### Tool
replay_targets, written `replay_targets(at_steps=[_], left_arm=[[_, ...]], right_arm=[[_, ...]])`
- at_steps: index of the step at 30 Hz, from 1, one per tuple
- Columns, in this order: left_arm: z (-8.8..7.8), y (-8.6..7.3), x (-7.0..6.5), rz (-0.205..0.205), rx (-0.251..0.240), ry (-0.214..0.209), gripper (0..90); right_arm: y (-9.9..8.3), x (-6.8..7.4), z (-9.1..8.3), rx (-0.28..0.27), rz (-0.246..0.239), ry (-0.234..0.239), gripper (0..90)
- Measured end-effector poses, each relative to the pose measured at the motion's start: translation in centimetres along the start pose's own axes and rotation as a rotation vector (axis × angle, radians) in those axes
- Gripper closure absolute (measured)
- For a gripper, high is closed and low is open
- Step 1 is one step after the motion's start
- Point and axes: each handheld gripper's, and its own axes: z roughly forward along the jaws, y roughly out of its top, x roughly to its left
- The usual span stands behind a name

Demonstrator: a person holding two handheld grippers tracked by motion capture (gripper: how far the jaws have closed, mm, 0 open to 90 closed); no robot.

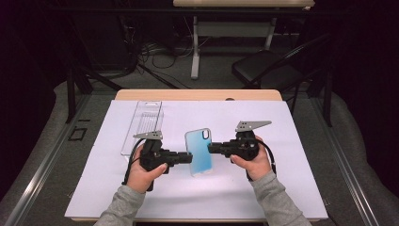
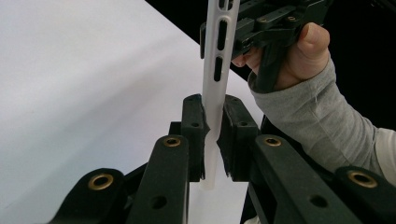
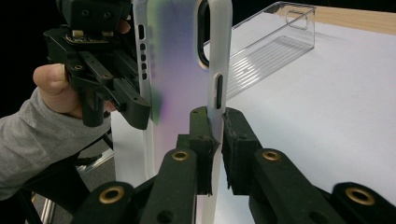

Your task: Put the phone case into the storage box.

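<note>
phone case (image 1: 198, 150): pale blue, translucent, with a camera cutout at its far end. held up off the white sheet (image 1: 291, 188) near the middle of the table (image 1: 197, 94), between the two grippers. in the right gripper view its back shows a faint violet-to-green sheen, with slots cut in the frosted side edge.

left gripper (image 1: 188, 158): black, two jaws, grey three-cornered plate on top, held in the person's left hand (image 1: 143, 175) on the left of the case. jaws clamped on the left edge of the case; in the left gripper view (image 2: 212, 135) the frosted edge stands upright, pinched between both pads.

right gripper (image 1: 211, 149): black, same build, held in the right hand (image 1: 254, 165) on the right of the case. jaws clamped on the right edge of the case; in the right gripper view (image 3: 215, 140) the pads press on the edge just below a side slot.

clear plastic box (image 1: 142, 126): long, ribbed, see-through, with a hang-slot at its far end. lies flat on the white sheet, far and left of the left gripper, well apart from the case.

sleeves: grey, on both forearms, coming in from the near edge of the table.

chair (image 1: 263, 68): dark, folding, on the floor beyond the far right of the table.
</note>
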Motion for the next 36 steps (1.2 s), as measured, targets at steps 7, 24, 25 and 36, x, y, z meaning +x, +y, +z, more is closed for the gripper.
replay_targets(at_steps=[7, 24, 25, 36], left_arm=[[-0.2, 0.1, 0.2, 0.000, -0.020, -0.002, 76.6], [-0.3, 0.2, 0.6, 0.059, -0.093, 0.091, 55.9], [-0.3, 0.2, 0.6, 0.067, -0.095, 0.098, 54.4], [-0.2, 0.2, 0.7, 0.125, -0.091, 0.200, 49.6]], right_arm=[[0.0, 0.1, 0.0, 0.002, 0.004, -0.010, 83.4], [0.0, -0.6, -0.8, -0.040, 0.019, -0.085, 83.4], [0.0, -0.6, -0.8, -0.042, 0.026, -0.091, 83.4], [-0.1, -0.8, -1.2, -0.076, 0.033, -0.174, 83.4]])
